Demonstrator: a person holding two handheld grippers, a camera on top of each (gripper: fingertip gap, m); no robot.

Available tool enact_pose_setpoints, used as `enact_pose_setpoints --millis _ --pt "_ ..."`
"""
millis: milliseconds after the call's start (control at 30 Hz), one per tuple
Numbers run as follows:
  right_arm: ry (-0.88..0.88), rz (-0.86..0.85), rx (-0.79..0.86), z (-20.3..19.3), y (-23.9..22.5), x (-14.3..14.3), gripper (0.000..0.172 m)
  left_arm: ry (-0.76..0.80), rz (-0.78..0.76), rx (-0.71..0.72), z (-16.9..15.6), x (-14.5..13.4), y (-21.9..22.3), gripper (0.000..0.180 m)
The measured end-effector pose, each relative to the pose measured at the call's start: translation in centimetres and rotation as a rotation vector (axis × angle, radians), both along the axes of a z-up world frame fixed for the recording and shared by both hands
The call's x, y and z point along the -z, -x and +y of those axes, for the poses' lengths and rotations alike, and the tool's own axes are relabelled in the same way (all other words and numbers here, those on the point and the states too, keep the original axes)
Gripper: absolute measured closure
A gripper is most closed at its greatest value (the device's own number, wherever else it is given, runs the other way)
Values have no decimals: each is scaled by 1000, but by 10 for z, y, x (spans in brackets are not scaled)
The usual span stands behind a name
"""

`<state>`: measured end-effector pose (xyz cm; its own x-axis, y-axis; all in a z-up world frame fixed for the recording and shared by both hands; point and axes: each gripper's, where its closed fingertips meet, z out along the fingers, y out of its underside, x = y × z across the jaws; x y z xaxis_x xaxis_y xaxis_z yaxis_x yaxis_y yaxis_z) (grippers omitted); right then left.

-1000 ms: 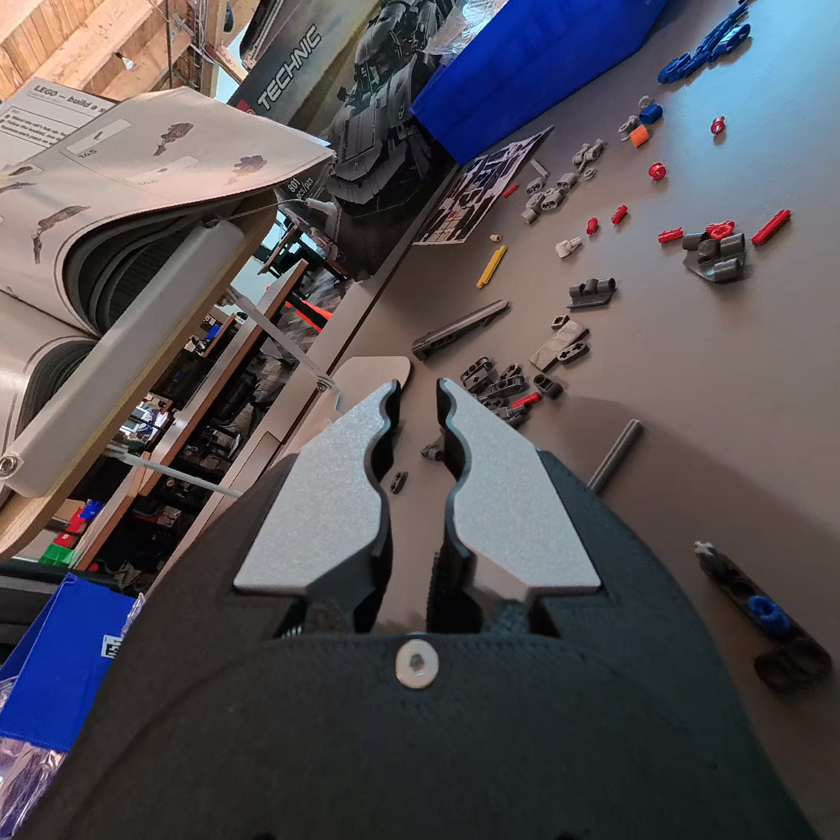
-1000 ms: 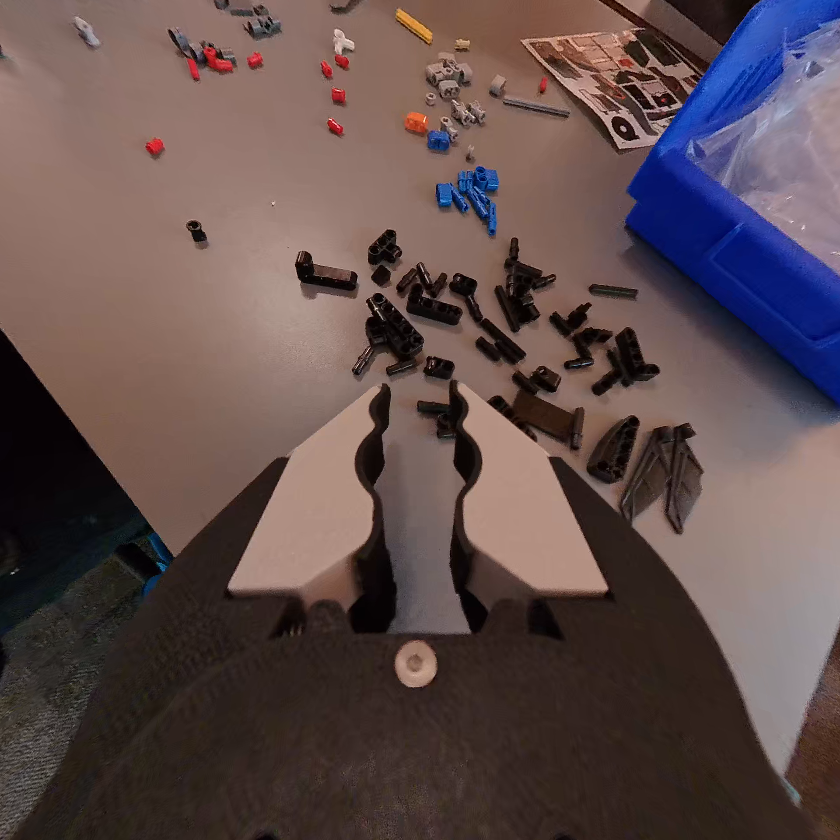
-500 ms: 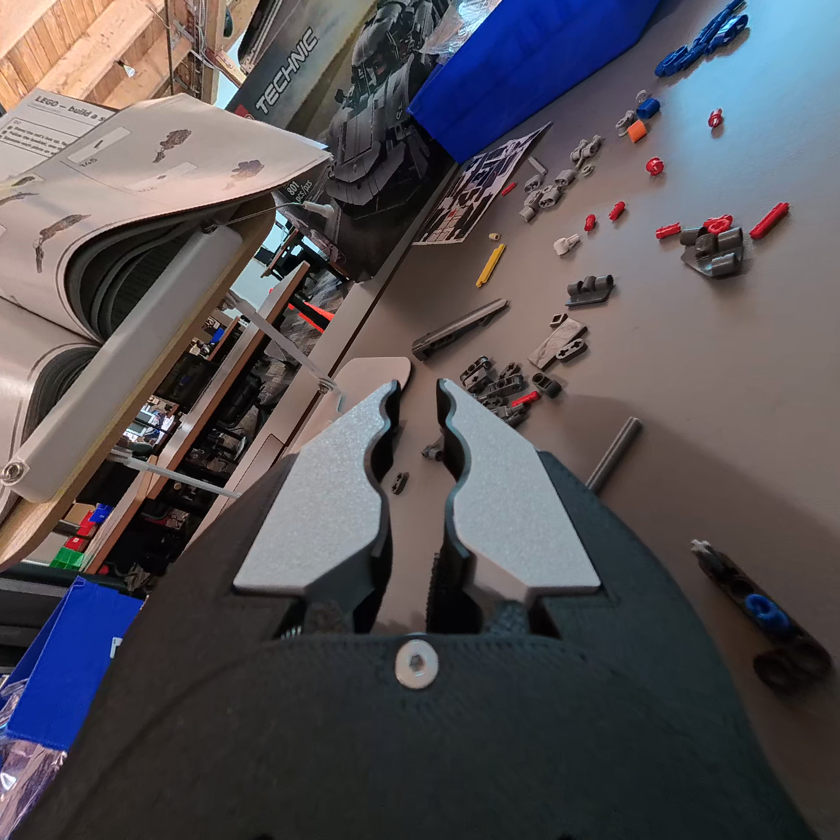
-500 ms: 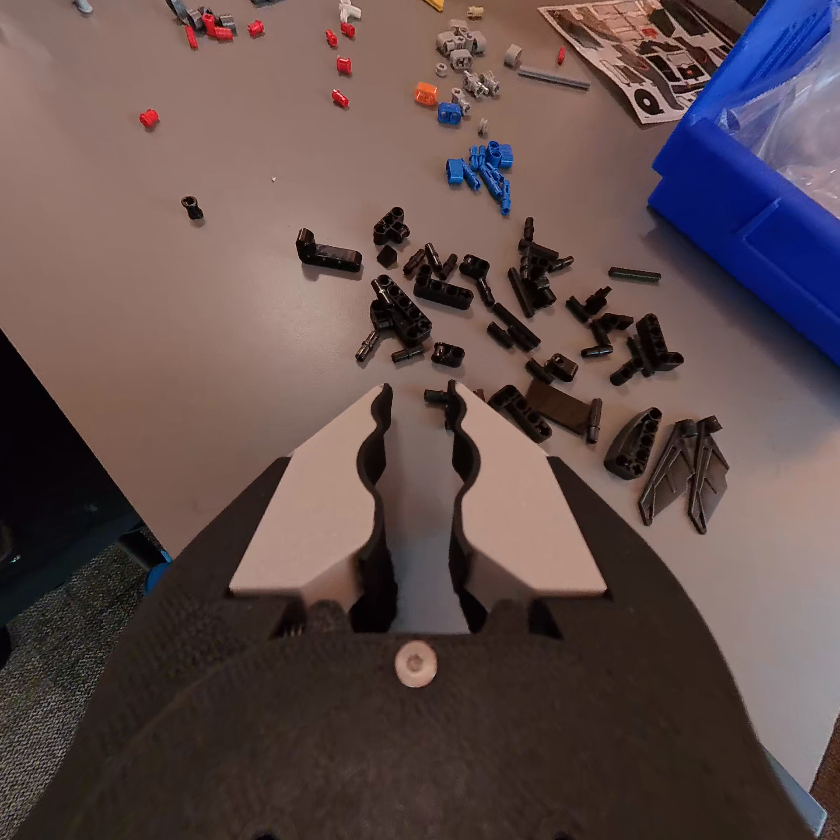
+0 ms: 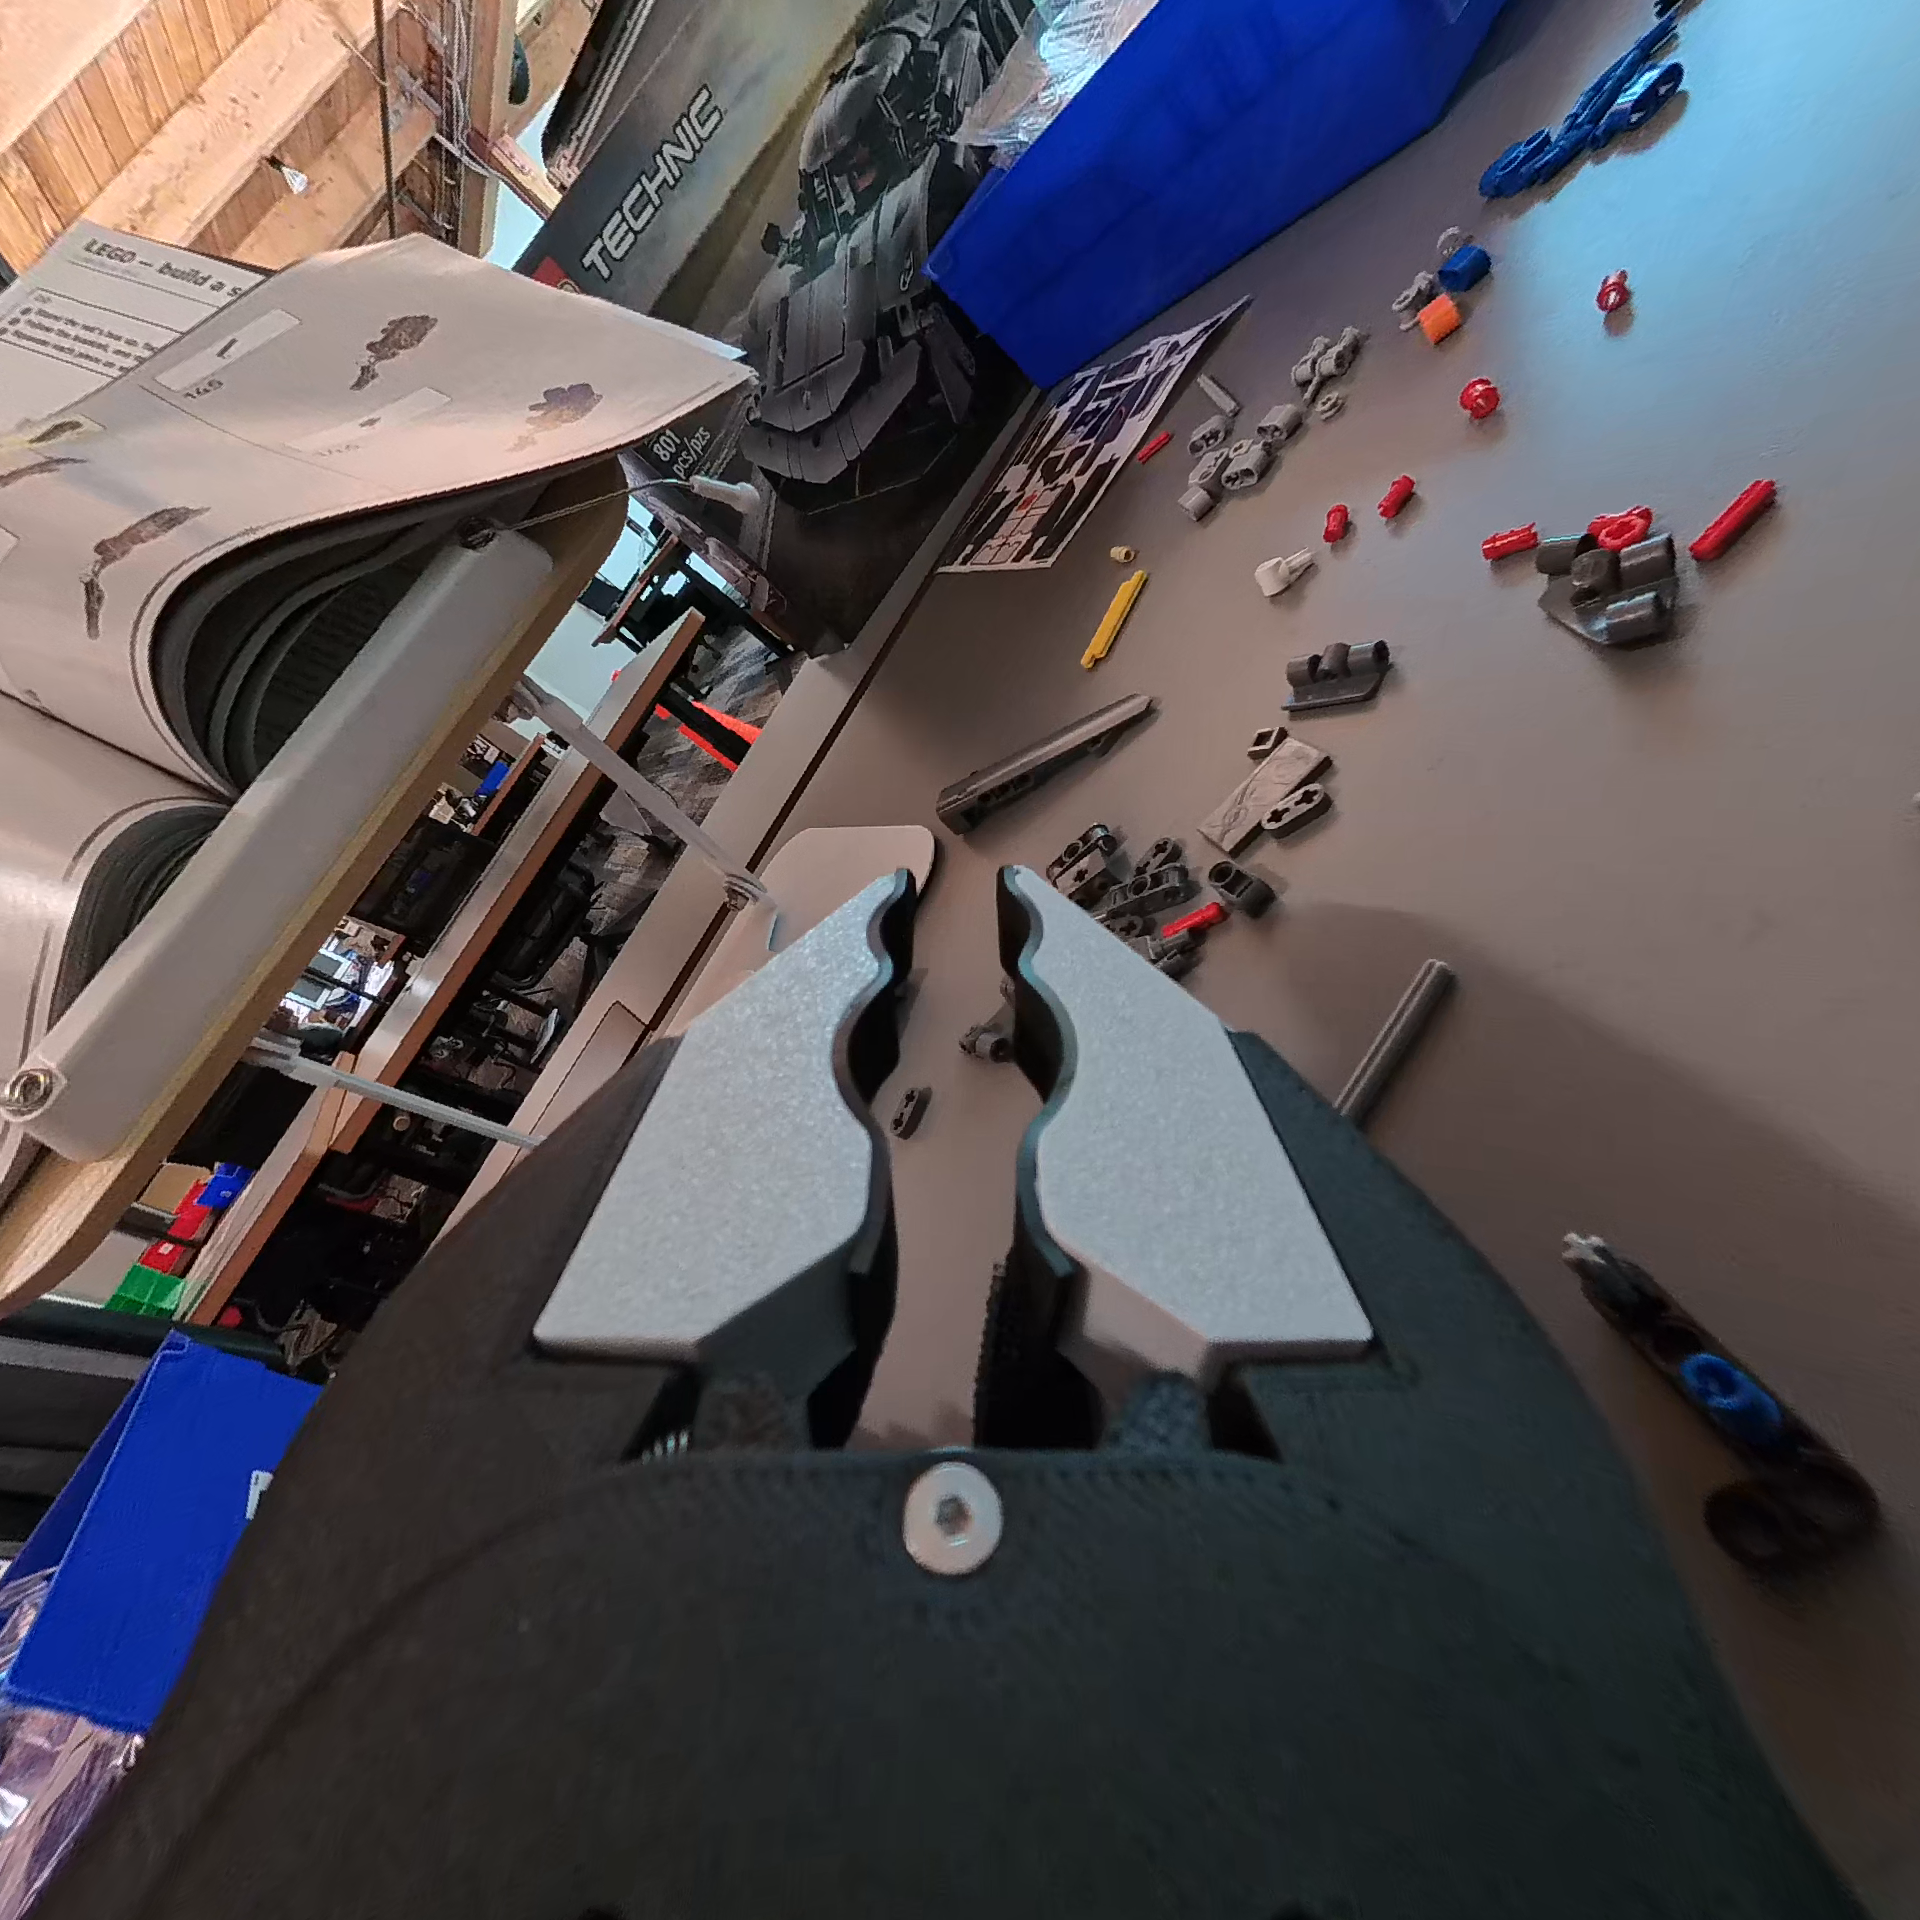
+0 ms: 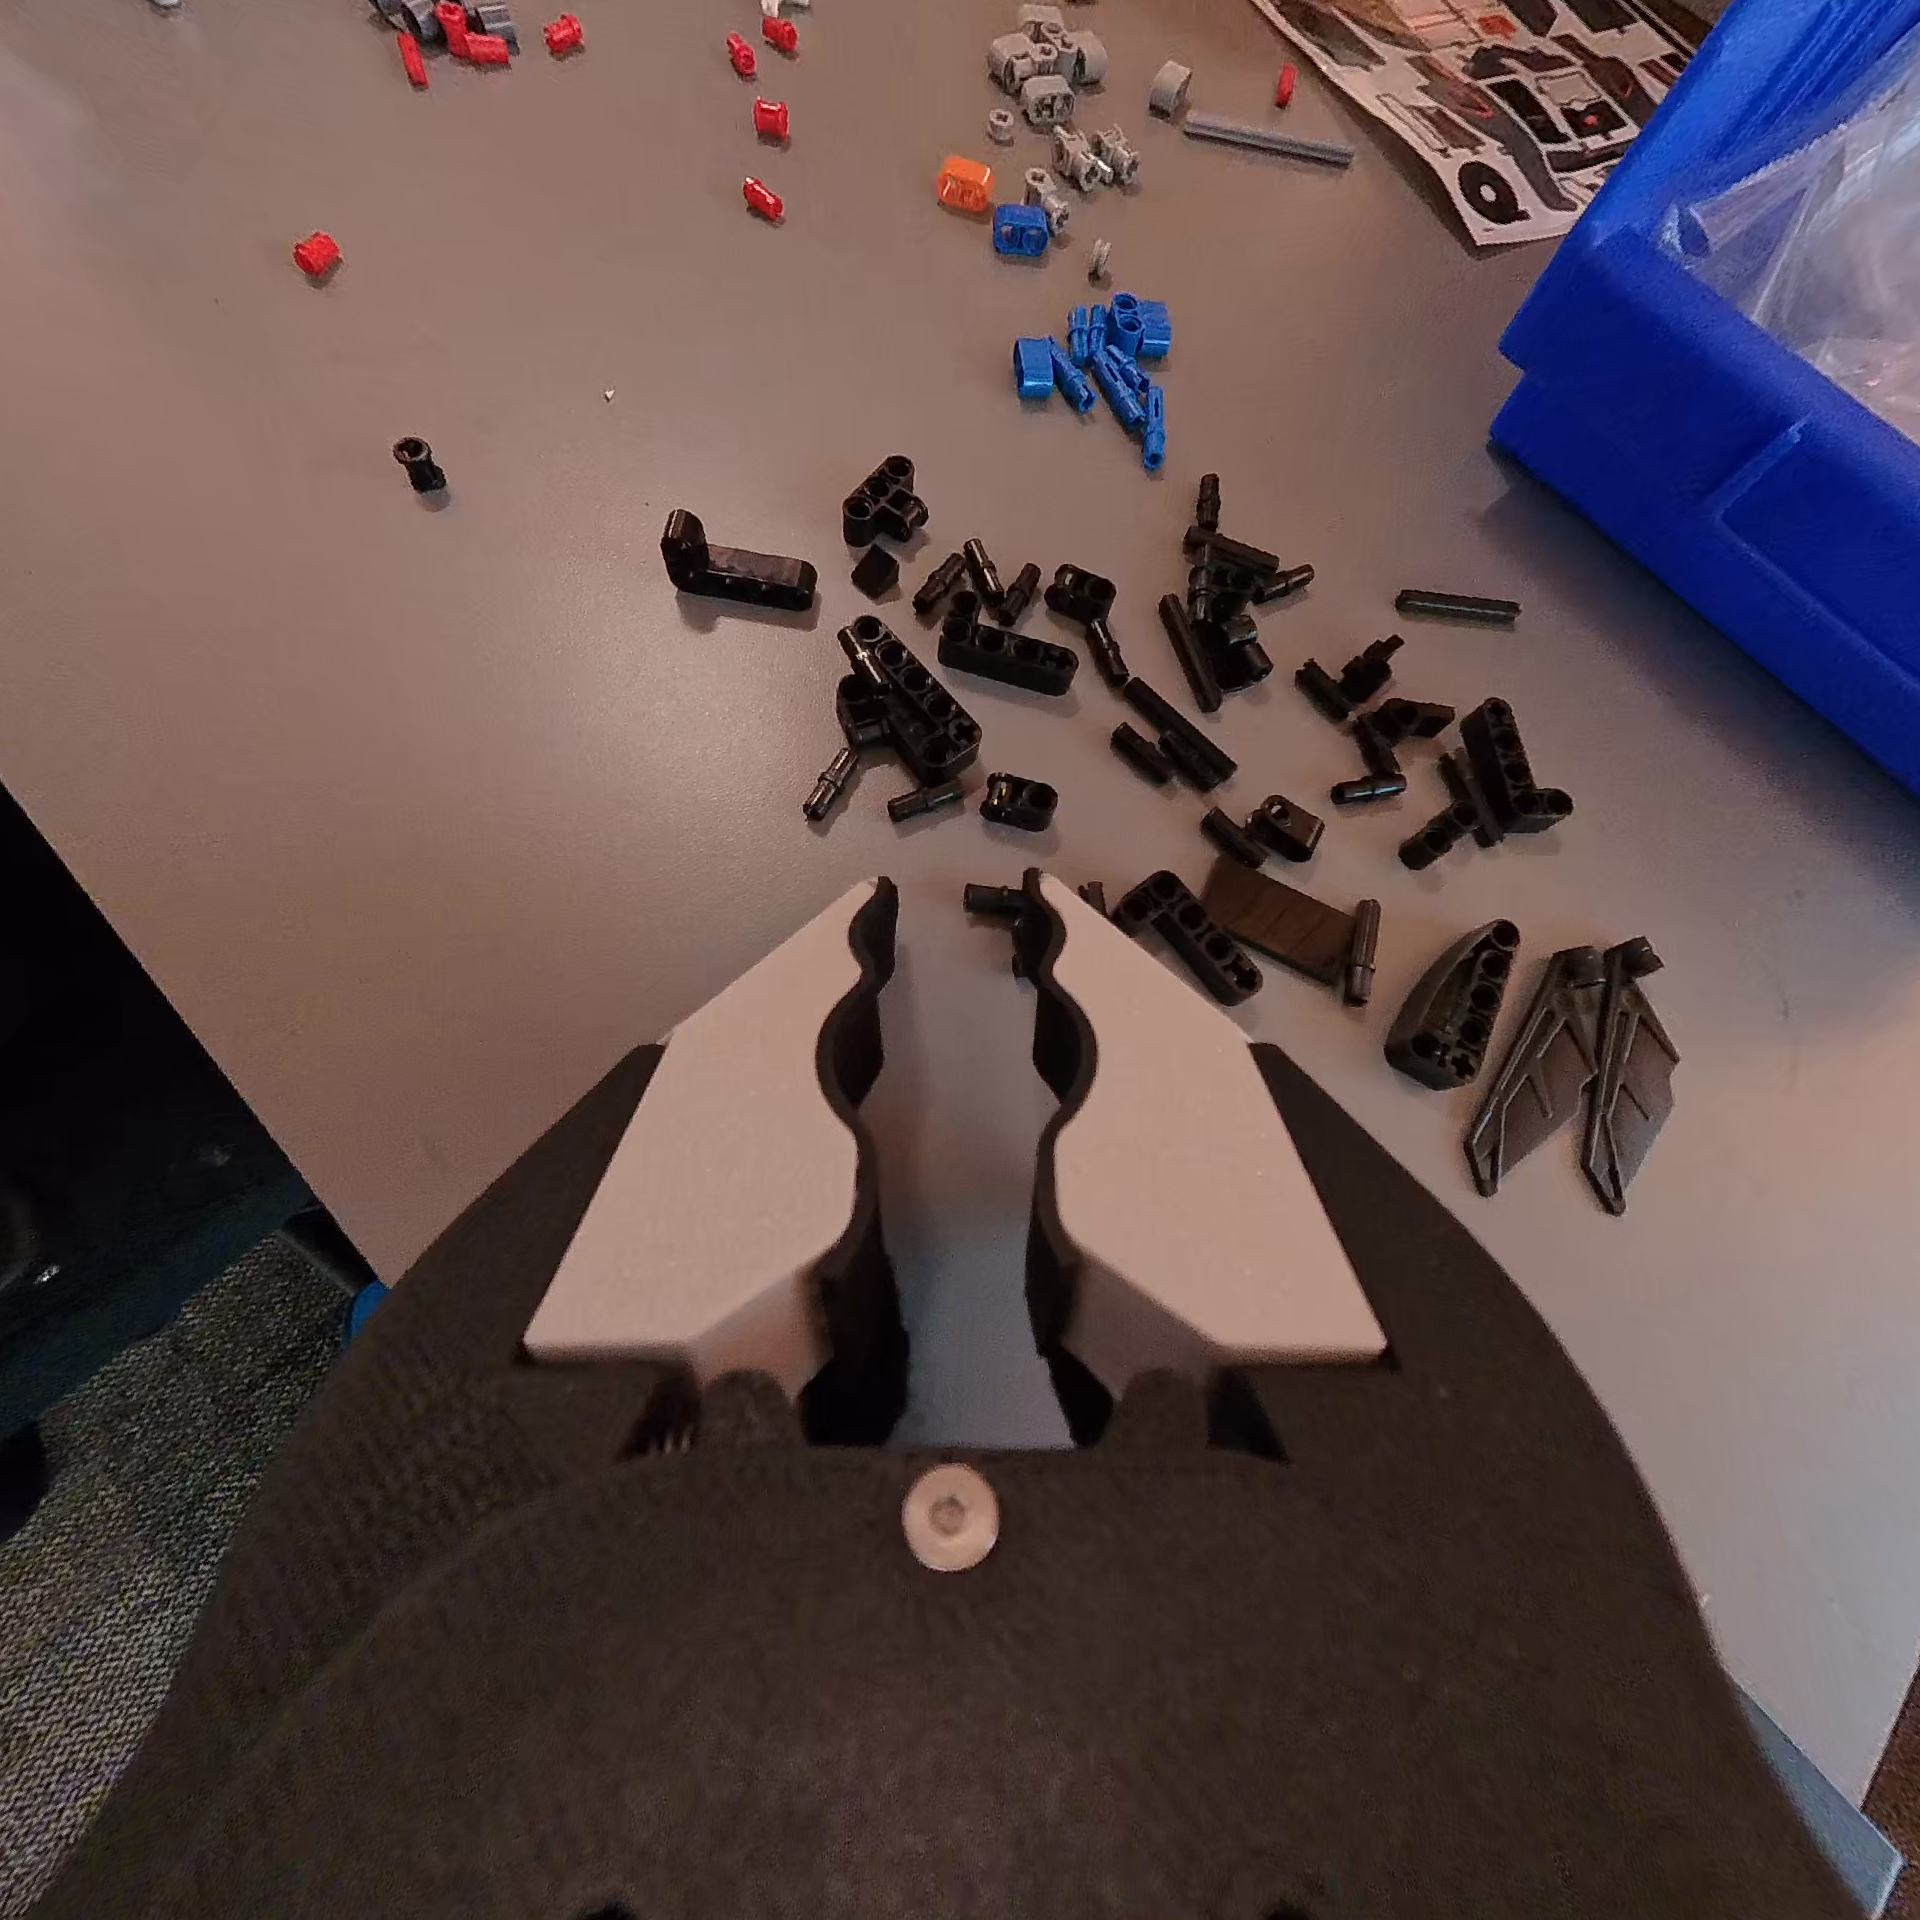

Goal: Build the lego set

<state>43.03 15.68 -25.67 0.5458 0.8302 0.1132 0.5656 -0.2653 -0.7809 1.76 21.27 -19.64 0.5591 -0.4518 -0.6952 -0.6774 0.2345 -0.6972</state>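
My left gripper [image 5: 956, 894] is open with a narrow gap and nothing in it, low over the grey table [image 5: 1558, 935]. A small grey connector [image 5: 987, 1039] and a tiny dark link [image 5: 910, 1110] lie on the table under the gap. A cluster of dark grey pieces [image 5: 1132, 894] lies just right of the fingertips. My right gripper [image 6: 961, 894] is open and empty above the table's near edge. A black pin [image 6: 992, 900] lies on the table beside its right fingertip [image 6: 1049, 904]. The pile of black pieces [image 6: 1143, 686] spreads just beyond.
A blue bin [image 6: 1714, 416] with plastic bags stands at the right; it also shows in the left wrist view [image 5: 1195, 156]. A sticker sheet [image 6: 1507, 104], blue pins [image 6: 1112, 364], red pieces [image 6: 764, 125] and light grey pieces [image 6: 1049, 94] lie farther off. An open booklet [image 5: 260, 468] and a box [image 5: 810, 312] stand left. The gap from one gripper's tips to the other's is roughly 45 centimeters.
My right gripper has drifted slightly, so the black pile sits a little higher in view, and its jaws have narrowed a touch. The left gripper has barely moved.
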Motion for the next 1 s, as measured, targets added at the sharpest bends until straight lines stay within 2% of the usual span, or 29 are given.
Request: enact_pose_setpoints --millis 800,867,1000 --pt "1 5 -5 0 0 -1 151 0 2 0 0 0 0 167" --pt "-7 8 -9 -1 0 -2 153 0 3 -1 0 1 0 167" --pt "-60 33 -35 -6 2 -10 167 -2 2 -1 0 0 0 167"
